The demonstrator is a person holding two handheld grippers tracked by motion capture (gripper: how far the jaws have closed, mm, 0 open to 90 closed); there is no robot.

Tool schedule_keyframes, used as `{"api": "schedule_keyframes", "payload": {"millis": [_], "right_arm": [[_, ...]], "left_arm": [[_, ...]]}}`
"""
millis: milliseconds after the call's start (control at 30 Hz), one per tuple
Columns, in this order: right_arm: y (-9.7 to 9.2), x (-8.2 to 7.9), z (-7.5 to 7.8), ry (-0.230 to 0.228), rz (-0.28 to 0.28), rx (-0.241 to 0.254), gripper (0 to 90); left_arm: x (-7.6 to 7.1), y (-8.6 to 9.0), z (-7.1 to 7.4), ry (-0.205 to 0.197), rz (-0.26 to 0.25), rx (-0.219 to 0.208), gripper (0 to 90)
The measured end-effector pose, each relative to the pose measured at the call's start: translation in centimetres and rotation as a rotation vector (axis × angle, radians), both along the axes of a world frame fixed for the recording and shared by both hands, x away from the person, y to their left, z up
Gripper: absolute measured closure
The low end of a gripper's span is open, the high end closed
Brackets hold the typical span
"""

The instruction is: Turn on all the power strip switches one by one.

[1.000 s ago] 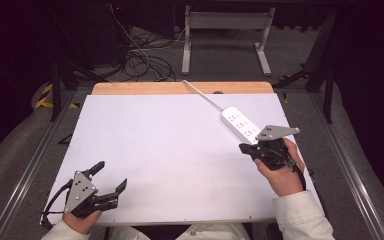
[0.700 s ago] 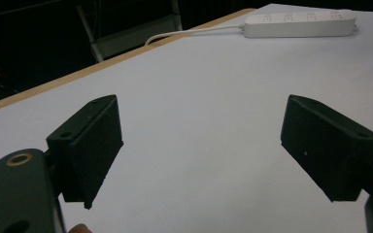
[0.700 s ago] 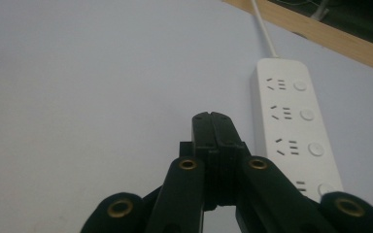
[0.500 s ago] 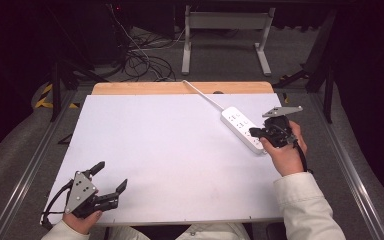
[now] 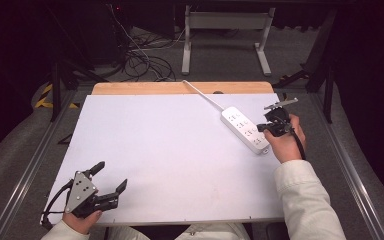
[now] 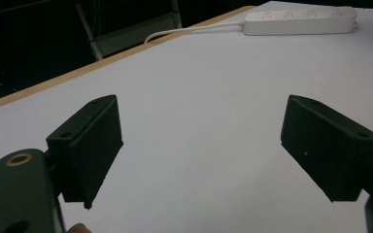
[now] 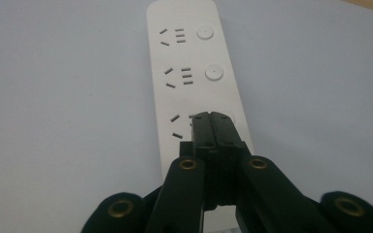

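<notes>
A white power strip [image 5: 245,129] lies at an angle on the right part of the white table top [image 5: 170,150], and its white cable [image 5: 202,95] runs off toward the far edge. My right gripper [image 5: 266,128] is shut with nothing in it, beside the strip's near end. In the right gripper view its closed tips [image 7: 212,117] sit over the nearest socket's round button on the strip [image 7: 189,73]; whether they touch it I cannot tell. My left gripper [image 5: 112,175] rests open at the near left corner. The left gripper view shows its wide-apart fingers [image 6: 92,145] and the strip [image 6: 298,22] far off.
A strip of bare wood [image 5: 180,88] borders the table's far side. Metal rails [image 5: 27,170] run along both sides of the table. Beyond it are cables on the floor [image 5: 145,62] and a white frame's legs [image 5: 225,40].
My right gripper has moved away from the person, from below the strip's near end up to it. The left gripper has stayed still and open.
</notes>
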State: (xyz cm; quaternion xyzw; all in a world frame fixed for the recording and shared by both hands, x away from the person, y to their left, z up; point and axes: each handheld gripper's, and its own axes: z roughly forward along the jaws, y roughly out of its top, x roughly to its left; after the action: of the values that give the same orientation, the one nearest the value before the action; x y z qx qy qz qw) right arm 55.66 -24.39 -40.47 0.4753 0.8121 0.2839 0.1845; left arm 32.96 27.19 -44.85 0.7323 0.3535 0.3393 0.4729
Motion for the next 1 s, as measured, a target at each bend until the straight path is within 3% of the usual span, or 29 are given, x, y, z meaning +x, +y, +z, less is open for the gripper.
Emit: {"api": "schedule_keyframes", "payload": {"millis": [167, 333, 600, 1000], "right_arm": [[0.0, 1.0, -0.6, 0.066, -0.024, -0.034, 90.0], [-0.2, 1.5, -0.9, 0.101, -0.064, -0.053, 90.0], [-0.4, 2.0, -1.5, 0.16, -0.081, -0.093, 90.0], [-0.4, 2.3, -2.2, 0.199, -0.093, -0.111, 90.0]], "left_arm": [[-0.1, 0.0, 0.0, 0.004, -0.003, 0.0, 15.5], [0.0, 0.0, 0.0, 0.006, -0.003, 0.001, 15.4], [0.0, -0.1, 0.0, 0.005, -0.007, 0.007, 15.4], [0.0, -0.2, -0.1, 0.008, -0.005, 0.004, 15.5]]}}
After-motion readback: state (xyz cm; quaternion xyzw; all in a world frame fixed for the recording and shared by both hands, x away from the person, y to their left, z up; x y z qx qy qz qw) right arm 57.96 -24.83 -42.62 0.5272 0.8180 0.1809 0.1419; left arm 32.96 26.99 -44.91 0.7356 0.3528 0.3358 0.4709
